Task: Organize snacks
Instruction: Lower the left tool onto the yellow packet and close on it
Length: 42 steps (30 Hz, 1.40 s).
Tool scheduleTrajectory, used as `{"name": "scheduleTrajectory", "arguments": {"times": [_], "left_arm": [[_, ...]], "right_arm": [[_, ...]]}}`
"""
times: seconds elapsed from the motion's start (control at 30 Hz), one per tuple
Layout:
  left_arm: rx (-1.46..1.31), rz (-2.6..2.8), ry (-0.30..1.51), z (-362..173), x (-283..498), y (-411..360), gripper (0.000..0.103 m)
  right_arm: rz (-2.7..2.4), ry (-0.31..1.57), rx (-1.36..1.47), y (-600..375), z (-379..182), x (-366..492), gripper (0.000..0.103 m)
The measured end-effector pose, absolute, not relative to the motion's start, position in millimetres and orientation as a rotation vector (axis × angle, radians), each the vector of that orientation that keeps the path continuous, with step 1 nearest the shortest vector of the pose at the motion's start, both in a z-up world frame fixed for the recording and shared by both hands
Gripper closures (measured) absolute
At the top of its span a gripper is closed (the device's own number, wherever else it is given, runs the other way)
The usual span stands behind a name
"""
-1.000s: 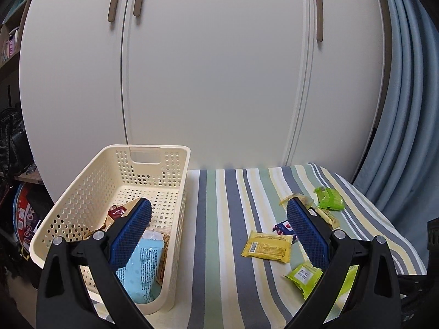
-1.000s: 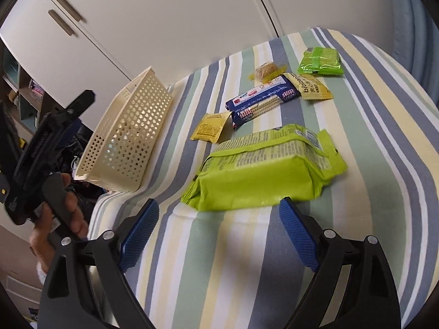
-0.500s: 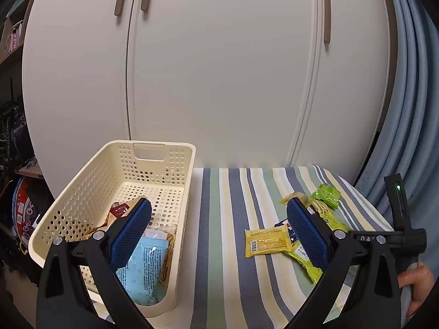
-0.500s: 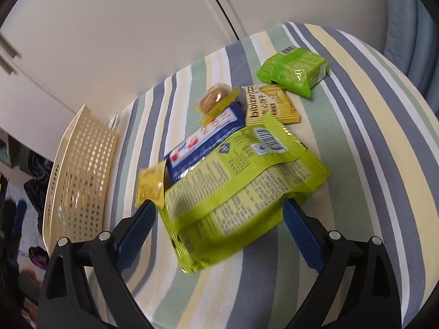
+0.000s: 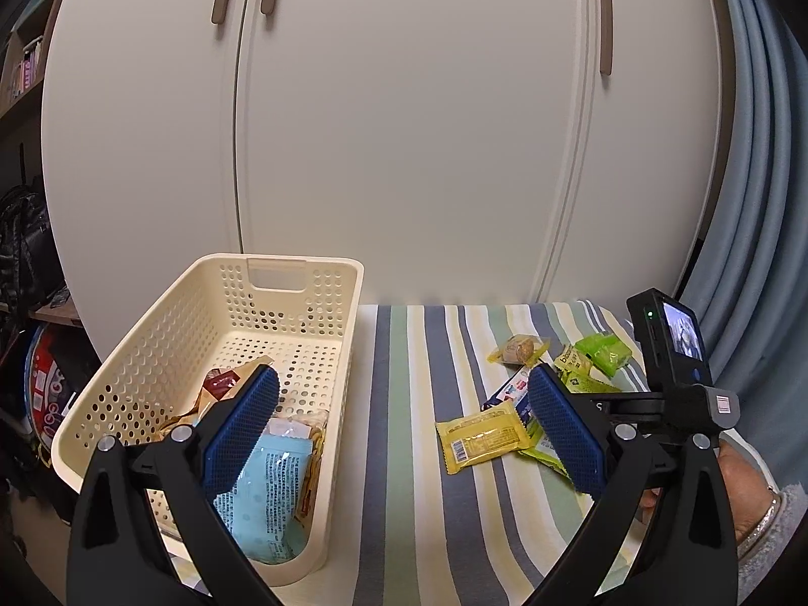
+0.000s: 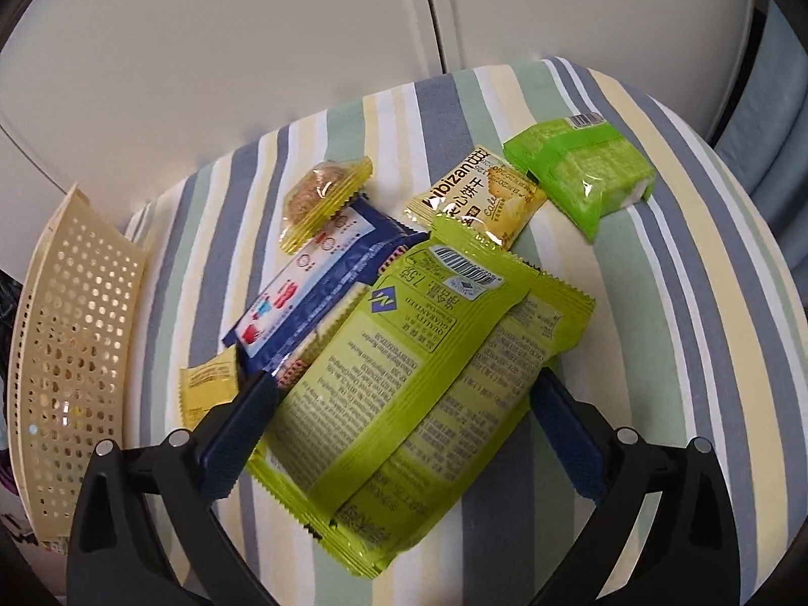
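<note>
Six packets loose: on the striped cloth (image 6: pixel 707 262), bunched to the right of the cream basket (image 5: pixel 323 272), so the carry to it is short.
Target packet: large lime-green bag (image 6: pixel 419 394), lying flat with its printed back up, its far end resting over the blue biscuit pack (image 6: pixel 313 278).
Right gripper (image 6: pixel 404 419): fingers wide apart, one on either side of the bag's near half; no squeeze visible, bag not lifted.
Left gripper (image 5: pixel 404 424): fingers wide, nothing between them; hangs between basket and snack pile, probably waiting its turn.
Basket contents: light-blue pouch (image 5: pixel 272 485) and a few brown and red wrappers, with bare floor showing at the far end.
Other loose items: yellow sachet (image 5: pixel 480 437), round cookie in clear wrap (image 6: pixel 323 197), yellow cracker packet (image 6: pixel 480 197), green wrapped block (image 6: pixel 581 177).
Judgement: bag taken first likely because it is nearest and overlaps its neighbours.
Risk: slack foil may buckle or slide when pinched.
</note>
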<state>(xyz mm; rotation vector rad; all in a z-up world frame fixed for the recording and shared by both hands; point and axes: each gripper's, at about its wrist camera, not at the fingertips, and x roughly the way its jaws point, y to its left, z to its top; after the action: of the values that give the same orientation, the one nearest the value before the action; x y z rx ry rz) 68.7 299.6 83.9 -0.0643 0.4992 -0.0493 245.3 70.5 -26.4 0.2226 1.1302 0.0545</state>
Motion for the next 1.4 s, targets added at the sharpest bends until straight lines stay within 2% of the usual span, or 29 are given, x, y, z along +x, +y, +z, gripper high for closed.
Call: {"name": "scheduleTrajectory", "arguments": {"times": [0.33, 0.53, 0.77, 0.93, 1.13, 1.4], "left_arm": [[-0.046, -0.050, 0.507, 81.7, 69.7, 296.5, 0.003], [-0.019, -0.082, 0.541, 73.3, 76.3, 283.9, 0.003], [0.040, -0.158, 0.665, 55.1, 101.0, 251.2, 0.003], [0.016, -0.275, 0.829, 30.2, 130.6, 230.9, 0.003], [-0.079, -0.252, 1.026, -6.2, 174.8, 234.7, 0.003], [-0.138, -0.244, 1.147, -37.3, 207.2, 233.7, 0.003]], "right_arm": [[0.078, 1.151, 0.029, 35.6, -22.7, 215.0, 0.005], [0.066, 1.165, 0.070, 2.8, -28.4, 196.7, 0.005], [0.102, 1.129, 0.029, 17.1, -31.7, 208.4, 0.005], [0.129, 1.112, 0.019, 21.0, -30.5, 207.1, 0.005], [0.169, 1.118, 0.067, 16.7, -32.0, 208.4, 0.005], [0.216, 1.126, 0.179, 4.6, -35.3, 211.3, 0.005]]}}
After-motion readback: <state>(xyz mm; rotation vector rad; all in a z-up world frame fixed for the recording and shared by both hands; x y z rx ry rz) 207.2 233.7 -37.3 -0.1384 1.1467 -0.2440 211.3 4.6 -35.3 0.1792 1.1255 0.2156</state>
